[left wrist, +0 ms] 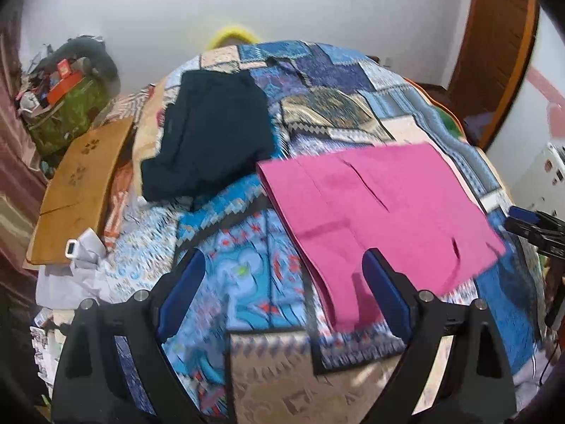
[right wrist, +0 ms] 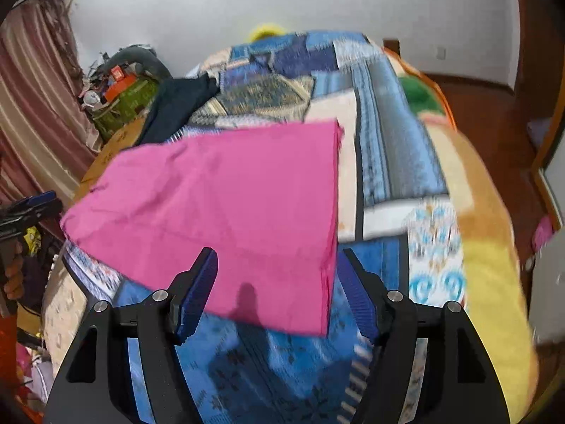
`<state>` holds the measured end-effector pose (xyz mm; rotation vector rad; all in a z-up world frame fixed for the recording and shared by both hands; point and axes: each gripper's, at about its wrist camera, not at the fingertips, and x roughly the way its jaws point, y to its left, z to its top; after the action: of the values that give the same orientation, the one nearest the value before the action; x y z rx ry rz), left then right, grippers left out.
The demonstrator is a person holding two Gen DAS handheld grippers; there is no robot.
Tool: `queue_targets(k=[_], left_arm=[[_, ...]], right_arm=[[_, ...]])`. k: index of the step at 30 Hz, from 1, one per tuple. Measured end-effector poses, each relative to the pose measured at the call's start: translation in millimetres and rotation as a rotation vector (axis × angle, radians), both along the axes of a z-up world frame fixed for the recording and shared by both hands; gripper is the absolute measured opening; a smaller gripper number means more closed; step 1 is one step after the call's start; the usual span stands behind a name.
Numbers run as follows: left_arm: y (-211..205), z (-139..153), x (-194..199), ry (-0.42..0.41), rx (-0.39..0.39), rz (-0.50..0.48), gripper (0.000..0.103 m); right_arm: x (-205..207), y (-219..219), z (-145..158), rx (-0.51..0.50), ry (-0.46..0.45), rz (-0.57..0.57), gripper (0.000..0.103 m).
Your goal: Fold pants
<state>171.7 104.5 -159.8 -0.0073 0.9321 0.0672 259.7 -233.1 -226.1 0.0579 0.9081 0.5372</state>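
Pink pants (left wrist: 381, 205) lie folded flat on the patchwork bedspread (left wrist: 247, 282). My left gripper (left wrist: 282, 256) hovers open over their near left corner. Its right finger (left wrist: 383, 289) overlaps the pink edge, and neither pad presses on the cloth. In the right wrist view the pink pants (right wrist: 229, 205) spread ahead of my right gripper (right wrist: 279, 252). It is open above their near right corner and casts a shadow on the cloth. The other gripper shows at each view's edge: right gripper (left wrist: 529, 228), left gripper (right wrist: 30, 208).
A folded dark navy garment (left wrist: 208, 130) lies further back on the left of the bed. A wooden board (left wrist: 81, 190), white cloth (left wrist: 81, 258) and a cluttered green box (left wrist: 67, 113) stand at the left. A yellow-orange blanket (right wrist: 487, 247) runs along the bed's right edge.
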Motion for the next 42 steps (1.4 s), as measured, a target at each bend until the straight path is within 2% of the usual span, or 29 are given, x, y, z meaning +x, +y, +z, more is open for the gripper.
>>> queue_targets(k=[4, 10, 13, 16, 20, 23, 26, 28, 29, 31, 32, 34, 38, 39, 40, 41, 42], left_arm=[[11.9, 4.8, 25.0, -0.01, -0.017, 0.039, 0.091], [29.7, -6.2, 65.8, 0.018, -0.098, 0.095, 0.091], [35.5, -19.8, 87.7, 0.043, -0.136, 0.086, 0.091], [37.5, -35.7, 108.3, 0.081, -0.133, 0.087, 0.091], [36.3, -52.8, 127.1, 0.126, -0.114, 0.082, 0.085], [32.9, -59.8, 134.1, 0.13, -0.107, 0.067, 0.08], [29.7, -63.5, 137.9, 0.138, -0.122, 0.045, 0.067], [25.8, -66.3, 140.4, 0.151, -0.135, 0.023, 0.059], [22.9, -67.5, 141.3, 0.155, -0.137, 0.006, 0.054], [19.5, -67.2, 141.1, 0.147, -0.112, -0.001, 0.051], [18.4, -67.1, 140.6, 0.143, -0.102, -0.005, 0.046], [18.1, -67.4, 139.5, 0.139, -0.082, -0.007, 0.04], [19.8, -71.8, 135.5, 0.138, -0.043, 0.008, 0.038], [20.5, -73.7, 134.8, 0.14, -0.029, 0.029, 0.037], [22.3, -75.2, 134.1, 0.142, 0.027, 0.08, 0.028], [25.6, -76.4, 133.1, 0.145, 0.039, 0.101, 0.029], [32.0, -77.7, 132.2, 0.154, -0.005, 0.11, 0.029]], right_arm=[[19.2, 9.7, 18.4, 0.01, -0.063, 0.011, 0.066], [56.6, 19.0, 20.5, 0.006, -0.091, 0.001, 0.066], [79.4, 23.2, 13.2, -0.015, -0.085, -0.002, 0.066], [105.9, 28.1, 3.8, -0.053, -0.079, -0.004, 0.066], [145.5, 35.7, -15.0, -0.098, -0.061, -0.01, 0.066], [169.8, 39.9, -29.5, -0.121, -0.025, 0.005, 0.065], [192.0, 44.5, -44.5, -0.146, 0.017, 0.017, 0.056], [201.0, 47.7, -51.5, -0.154, 0.042, 0.027, 0.04], [204.2, 50.2, -55.0, -0.16, 0.054, 0.036, 0.035], [206.9, 56.2, -61.9, -0.179, 0.08, 0.075, 0.014], [206.5, 60.2, -64.9, -0.195, 0.085, 0.098, 0.011], [203.3, 66.5, -66.4, -0.24, 0.062, 0.119, 0.009], [198.6, 69.5, -67.5, -0.284, 0.039, 0.13, 0.007], [197.9, 68.2, -68.1, -0.285, 0.038, 0.124, 0.005], [197.7, 67.3, -68.6, -0.287, 0.036, 0.116, 0.002], [198.1, 68.5, -70.7, -0.291, 0.036, 0.109, 0.002], [196.7, 68.9, -71.2, -0.298, 0.034, 0.104, 0.002]])
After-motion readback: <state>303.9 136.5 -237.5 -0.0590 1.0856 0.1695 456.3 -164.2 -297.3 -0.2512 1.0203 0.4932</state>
